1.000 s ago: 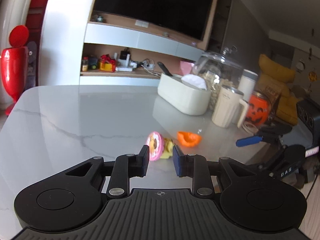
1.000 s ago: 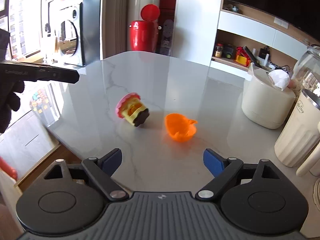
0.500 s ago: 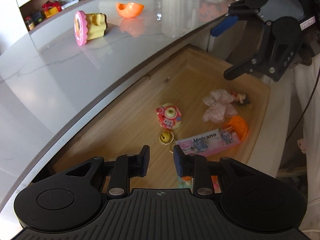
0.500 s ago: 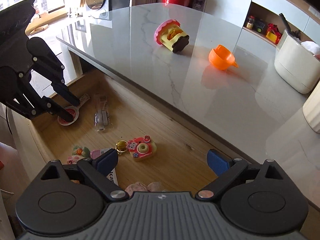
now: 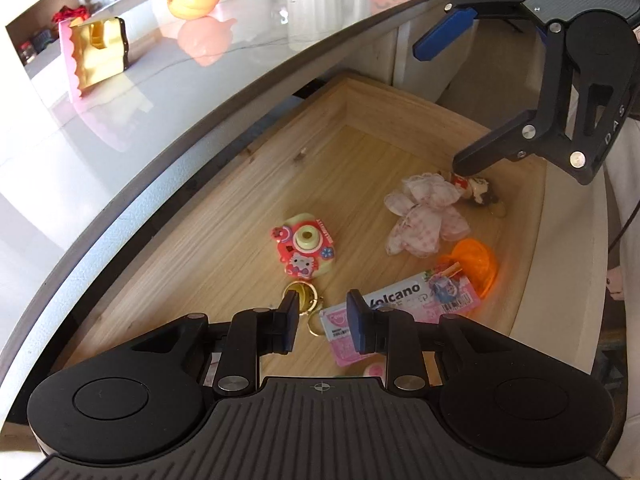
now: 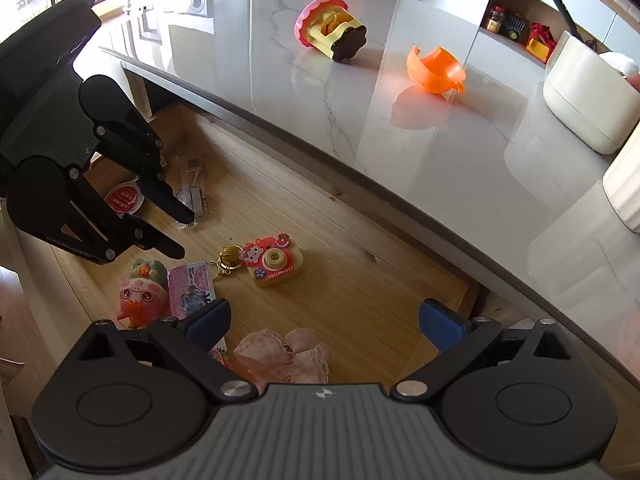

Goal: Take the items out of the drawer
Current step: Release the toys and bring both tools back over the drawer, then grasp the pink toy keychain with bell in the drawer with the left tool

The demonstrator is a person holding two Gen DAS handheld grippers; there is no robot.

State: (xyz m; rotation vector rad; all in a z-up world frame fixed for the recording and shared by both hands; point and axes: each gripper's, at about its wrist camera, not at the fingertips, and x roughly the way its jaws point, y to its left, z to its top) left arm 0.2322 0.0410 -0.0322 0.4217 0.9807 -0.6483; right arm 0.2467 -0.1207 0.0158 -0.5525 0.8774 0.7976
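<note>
The open wooden drawer (image 5: 360, 128) holds a pink and yellow toy camera (image 5: 306, 250) with a gold bell keychain (image 5: 302, 294), a pink "Volcano" packet (image 5: 400, 308), a frilly pink doll (image 5: 424, 216) and an orange plastic piece (image 5: 474, 260). My left gripper (image 5: 322, 322) hangs over the keychain and the packet's edge, its jaws a narrow gap apart with nothing pinched. Over the doll (image 6: 284, 354), my right gripper (image 6: 324, 322) has its jaws opening wide and nothing between them. Each gripper shows in the other's view: the right gripper (image 5: 448, 100) and the left gripper (image 6: 182, 234).
The marble countertop (image 6: 440, 152) overhangs the drawer's back; a pink-and-yellow cupcake toy (image 6: 330, 32) and an orange cup (image 6: 434, 66) lie on it, beside a white container (image 6: 588, 96). A pink pig toy (image 6: 140, 300), a red-and-white lid (image 6: 124, 200) and a clear packet (image 6: 192, 188) lie at the drawer's left.
Both grippers tipped down from the countertop into the open drawer and sank toward the items. The right jaws spread wider. The left jaws kept their narrow gap.
</note>
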